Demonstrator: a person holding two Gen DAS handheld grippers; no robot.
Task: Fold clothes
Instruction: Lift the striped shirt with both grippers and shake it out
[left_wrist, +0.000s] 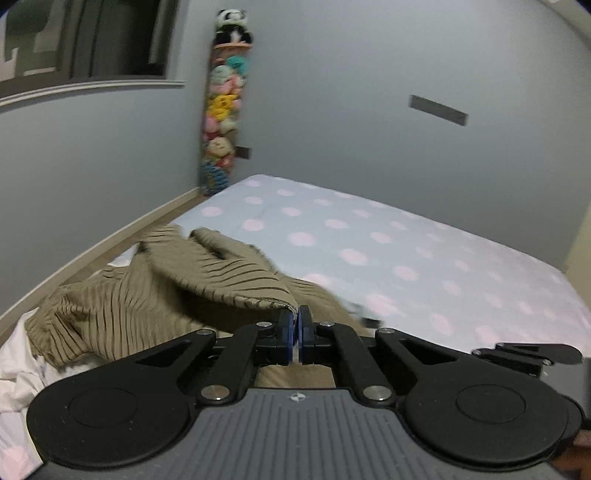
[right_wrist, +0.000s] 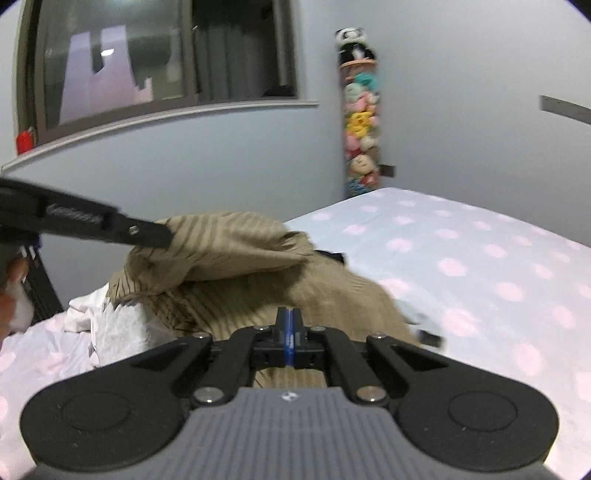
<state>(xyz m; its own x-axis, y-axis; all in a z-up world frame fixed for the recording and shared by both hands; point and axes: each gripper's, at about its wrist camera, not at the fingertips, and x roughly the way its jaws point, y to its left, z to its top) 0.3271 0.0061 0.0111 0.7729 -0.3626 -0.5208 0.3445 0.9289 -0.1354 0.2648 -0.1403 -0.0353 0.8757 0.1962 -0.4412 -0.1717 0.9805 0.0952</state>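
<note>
A tan garment with thin dark stripes (left_wrist: 159, 291) lies bunched on the bed's near left part. My left gripper (left_wrist: 294, 320) is shut, its blue pads pinching a folded edge of the garment, which hangs lifted off the sheet. In the right wrist view the left gripper (right_wrist: 166, 236) comes in from the left and holds that raised fold of the tan garment (right_wrist: 229, 243). My right gripper (right_wrist: 290, 316) is shut too, its blue pads pressed together where the tan cloth meets the tips. The cloth under both gripper bodies is hidden.
The bed (left_wrist: 424, 251) has a pale sheet with pink dots and reaches to the grey walls. White cloth (left_wrist: 18, 369) lies crumpled at the near left. A hanging column of plush toys (left_wrist: 221, 110) fills the corner. A window (right_wrist: 159, 62) is on the left wall.
</note>
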